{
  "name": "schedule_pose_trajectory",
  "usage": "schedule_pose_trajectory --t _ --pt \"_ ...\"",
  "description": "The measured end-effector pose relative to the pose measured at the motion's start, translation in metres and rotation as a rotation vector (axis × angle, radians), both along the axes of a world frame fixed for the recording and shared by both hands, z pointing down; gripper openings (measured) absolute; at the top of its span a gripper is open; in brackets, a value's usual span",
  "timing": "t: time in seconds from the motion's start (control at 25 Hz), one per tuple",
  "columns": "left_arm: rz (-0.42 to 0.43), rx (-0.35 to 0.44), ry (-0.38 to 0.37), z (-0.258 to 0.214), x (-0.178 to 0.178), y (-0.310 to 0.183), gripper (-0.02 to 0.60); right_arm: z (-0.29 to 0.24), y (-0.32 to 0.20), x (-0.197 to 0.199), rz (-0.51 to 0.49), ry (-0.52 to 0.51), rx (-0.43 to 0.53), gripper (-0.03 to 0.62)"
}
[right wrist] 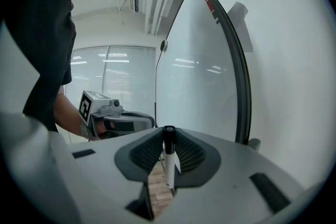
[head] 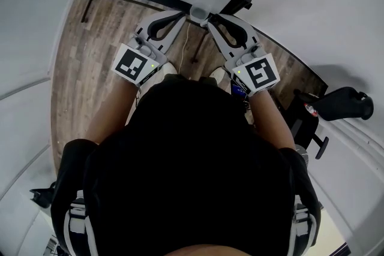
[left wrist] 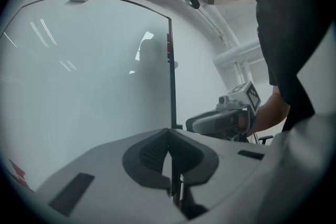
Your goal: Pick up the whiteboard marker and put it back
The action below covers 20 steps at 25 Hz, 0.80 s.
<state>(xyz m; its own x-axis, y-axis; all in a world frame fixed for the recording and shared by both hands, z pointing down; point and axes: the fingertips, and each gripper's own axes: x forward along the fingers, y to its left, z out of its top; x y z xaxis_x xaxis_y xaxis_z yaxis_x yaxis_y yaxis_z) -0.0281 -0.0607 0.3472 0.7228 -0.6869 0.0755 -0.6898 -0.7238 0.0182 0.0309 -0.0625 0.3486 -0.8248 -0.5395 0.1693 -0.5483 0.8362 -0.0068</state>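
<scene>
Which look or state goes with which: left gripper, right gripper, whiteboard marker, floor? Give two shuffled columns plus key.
Column 1
1. left gripper
2. right gripper
3. whiteboard marker
4. floor

Column 2
A. wood planks
B. jaws together, nothing between them
C. white barrel, black cap
D. jaws clamped on the marker

Pairs: 1-B, 2-D, 3-C, 4-A
</scene>
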Motion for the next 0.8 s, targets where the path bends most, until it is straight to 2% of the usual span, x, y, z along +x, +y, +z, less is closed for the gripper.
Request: schedule_pose_trajectory --t 0.6,0.8 --pt "0.013 0.016 0.008 -0.003 0.003 -0.005 0.003 0.001 -0.009 0.003 0.043 0.005 0.023 0.067" --pt "0.005 0.025 0.006 0.0 0.001 -0.014 0.003 0.011 -0.02 0.003 0.071 0.04 0.044 0.067"
